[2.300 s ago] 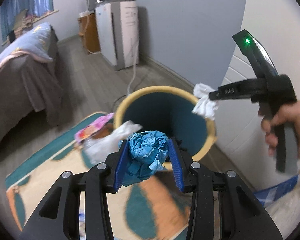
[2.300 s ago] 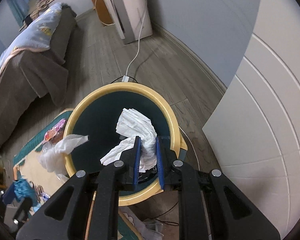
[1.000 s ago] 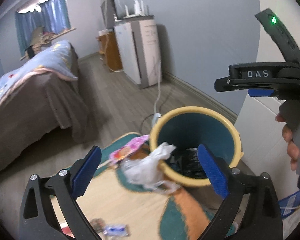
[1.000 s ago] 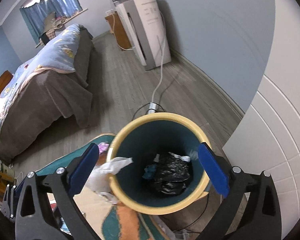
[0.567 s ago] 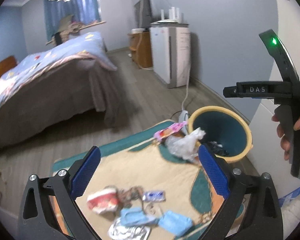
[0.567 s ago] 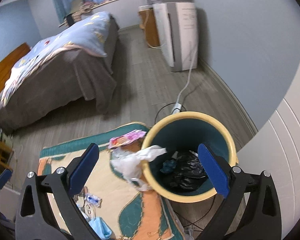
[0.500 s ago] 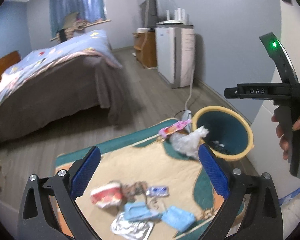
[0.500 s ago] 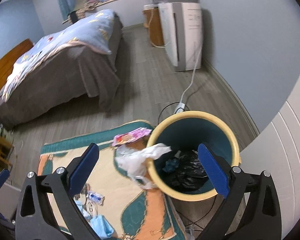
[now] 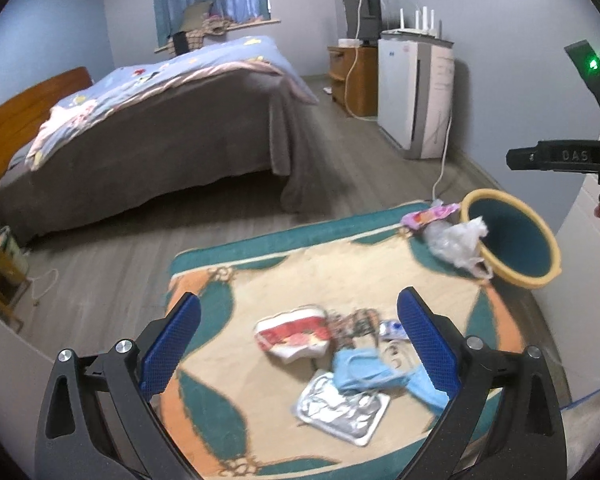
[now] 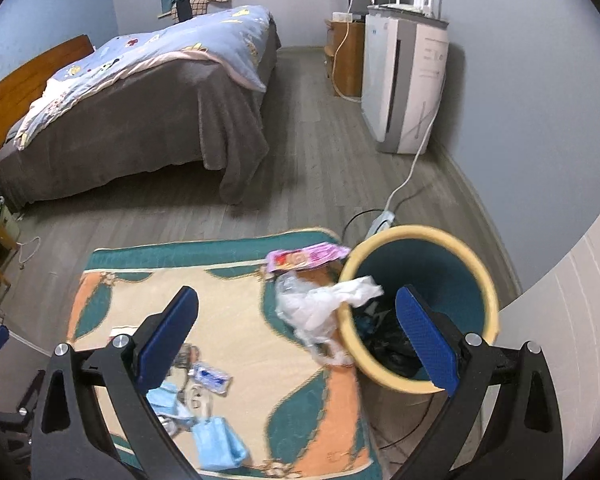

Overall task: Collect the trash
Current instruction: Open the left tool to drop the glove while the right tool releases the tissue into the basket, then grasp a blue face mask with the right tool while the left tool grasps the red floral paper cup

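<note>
Both the left tongs (image 9: 298, 344) and right tongs (image 10: 296, 338) gape wide, empty. Litter lies on the patterned teal-and-orange rug (image 9: 236, 280): crumpled blue face masks (image 9: 364, 368) and a silver foil wrapper (image 9: 342, 410) at 5 o'clock. The thin foil may slip a pinch. Earlier, both tongs gripped wads above the yellow-rimmed teal bin (image 10: 420, 304), now at 2 o'clock.

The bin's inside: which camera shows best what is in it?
The right wrist view. It looks down into the bin and shows dark trash at the bottom. The left wrist view sees the bin from the side: only its rim and teal inner wall, no contents.
</note>
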`<state>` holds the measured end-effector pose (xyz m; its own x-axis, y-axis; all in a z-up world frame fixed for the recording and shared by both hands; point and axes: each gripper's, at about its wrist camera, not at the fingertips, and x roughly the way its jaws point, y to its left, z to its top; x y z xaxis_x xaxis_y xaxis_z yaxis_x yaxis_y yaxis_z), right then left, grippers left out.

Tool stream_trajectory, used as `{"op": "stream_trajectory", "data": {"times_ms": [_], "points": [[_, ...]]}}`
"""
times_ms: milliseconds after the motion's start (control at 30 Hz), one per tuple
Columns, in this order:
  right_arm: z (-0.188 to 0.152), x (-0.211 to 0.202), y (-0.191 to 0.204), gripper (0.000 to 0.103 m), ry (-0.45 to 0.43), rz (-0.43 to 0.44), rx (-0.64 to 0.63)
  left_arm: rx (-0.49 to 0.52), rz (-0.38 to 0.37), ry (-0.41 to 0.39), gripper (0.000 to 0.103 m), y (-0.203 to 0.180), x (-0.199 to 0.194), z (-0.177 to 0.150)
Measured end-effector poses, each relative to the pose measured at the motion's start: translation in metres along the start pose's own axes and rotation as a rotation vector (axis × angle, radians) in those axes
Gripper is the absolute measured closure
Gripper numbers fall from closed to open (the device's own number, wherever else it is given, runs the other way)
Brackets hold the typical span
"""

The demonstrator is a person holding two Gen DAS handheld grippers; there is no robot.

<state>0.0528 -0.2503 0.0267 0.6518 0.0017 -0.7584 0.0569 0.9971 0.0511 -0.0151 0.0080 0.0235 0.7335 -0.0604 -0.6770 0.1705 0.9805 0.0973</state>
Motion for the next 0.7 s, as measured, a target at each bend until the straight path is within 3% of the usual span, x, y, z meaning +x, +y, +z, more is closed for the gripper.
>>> {"op": "stream_trajectory", "data": {"times_ms": [233, 333, 700], "points": [[-0.012, 0.010, 0.035, 0.006, 0.050, 0.016, -0.033, -0.008, 0.012, 0.042, 0.006, 0.012, 0.012, -0.014], [-0.019, 0.015, 0.044, 0.006, 0.076, 0.044, -0.020, -0.016, 0.018, 0.098, 0.006, 0.015, 0.027, -0.025], [-0.051, 0.042, 0.048, 0.006, 0.173, 0.040, 0.012, -0.044, 0.028, 0.206, 0.006, 0.027, 0.053, -0.041]]}}
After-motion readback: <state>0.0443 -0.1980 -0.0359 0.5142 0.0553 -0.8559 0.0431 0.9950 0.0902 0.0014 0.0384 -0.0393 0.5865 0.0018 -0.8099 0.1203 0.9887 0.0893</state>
